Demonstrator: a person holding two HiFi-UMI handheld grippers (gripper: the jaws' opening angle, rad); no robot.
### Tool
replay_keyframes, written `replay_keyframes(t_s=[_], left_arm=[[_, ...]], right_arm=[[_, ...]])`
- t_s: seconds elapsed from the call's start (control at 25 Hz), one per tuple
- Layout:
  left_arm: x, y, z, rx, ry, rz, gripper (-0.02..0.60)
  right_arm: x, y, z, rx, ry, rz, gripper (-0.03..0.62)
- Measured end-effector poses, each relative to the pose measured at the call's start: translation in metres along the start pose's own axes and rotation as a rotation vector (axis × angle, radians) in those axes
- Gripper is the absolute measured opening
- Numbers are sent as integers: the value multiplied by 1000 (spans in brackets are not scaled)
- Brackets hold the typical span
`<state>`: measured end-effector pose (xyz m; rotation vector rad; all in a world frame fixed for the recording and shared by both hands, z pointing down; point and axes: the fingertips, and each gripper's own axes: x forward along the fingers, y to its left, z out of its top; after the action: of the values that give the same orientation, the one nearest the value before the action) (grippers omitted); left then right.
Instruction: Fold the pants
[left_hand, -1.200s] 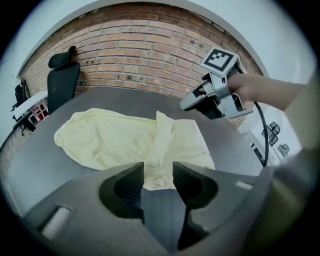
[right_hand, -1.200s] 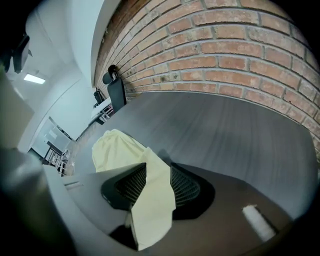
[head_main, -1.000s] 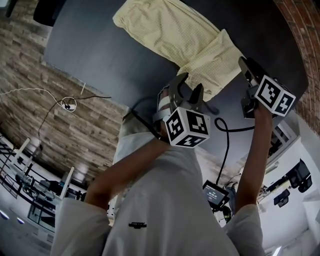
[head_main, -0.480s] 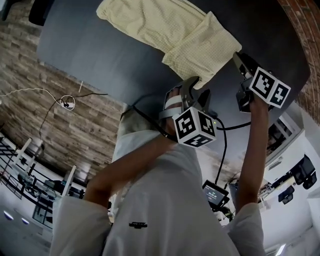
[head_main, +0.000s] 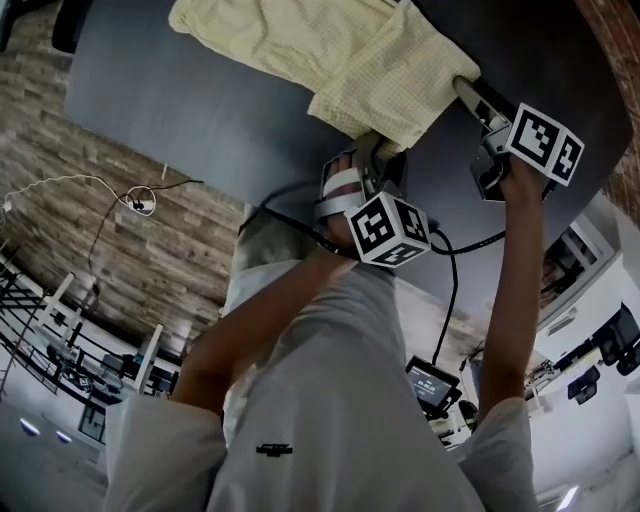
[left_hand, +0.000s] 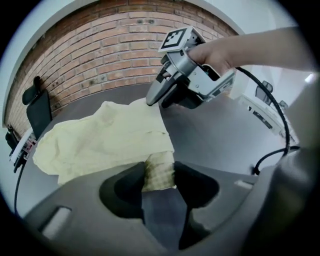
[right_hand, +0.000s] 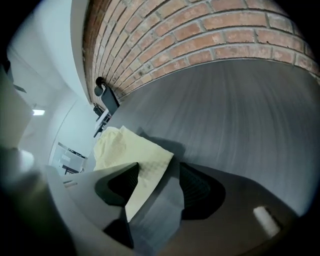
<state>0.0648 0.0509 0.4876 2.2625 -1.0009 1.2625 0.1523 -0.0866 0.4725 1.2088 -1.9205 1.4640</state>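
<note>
Pale yellow pants (head_main: 300, 40) lie partly folded on the dark grey table (head_main: 200, 120). My left gripper (head_main: 368, 150) is at the near hem. In the left gripper view the jaws (left_hand: 159, 175) have just been closing a little, and a strip of the pants (left_hand: 100, 140) lies in the gap between them. My right gripper (head_main: 465, 88) is at the right corner of the folded part and also shows in the left gripper view (left_hand: 157, 97). Its jaws (right_hand: 155, 180) have just been opening. The corner of the pants (right_hand: 130, 150) lies between them, with a gap on the right side.
A black cable (head_main: 450, 250) hangs from the grippers over the table's near edge. A brick wall (left_hand: 100, 55) and a black chair (left_hand: 37, 105) stand beyond the table. A white cord (head_main: 130, 200) lies on the wood floor at the left.
Both grippers have come down and forward to the near edge of the pants. The left jaws now straddle the hem. The right jaws have opened wider around the corner.
</note>
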Motion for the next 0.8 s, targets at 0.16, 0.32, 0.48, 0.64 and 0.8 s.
replay_keyframes(t_s=[0.16, 0.32, 0.48, 0.64, 0.8], left_arm=[[-1, 2, 0, -20, -8, 8, 179], [-6, 0, 3, -48, -14, -11, 147], [-15, -6, 4, -83, -11, -51, 97], [-24, -32, 6, -48, -8, -90, 91], [-32, -55, 2, -49, -13, -142, 86]], right_arm=[[4, 11, -4, -6, -1, 52, 145], [1, 18, -5, -85, 11, 20, 61], [-14, 20, -9, -92, 4, 10, 57], [-34, 7, -23, -81, 12, -17, 57], [-51, -2, -41, -58, 3, -41, 57]])
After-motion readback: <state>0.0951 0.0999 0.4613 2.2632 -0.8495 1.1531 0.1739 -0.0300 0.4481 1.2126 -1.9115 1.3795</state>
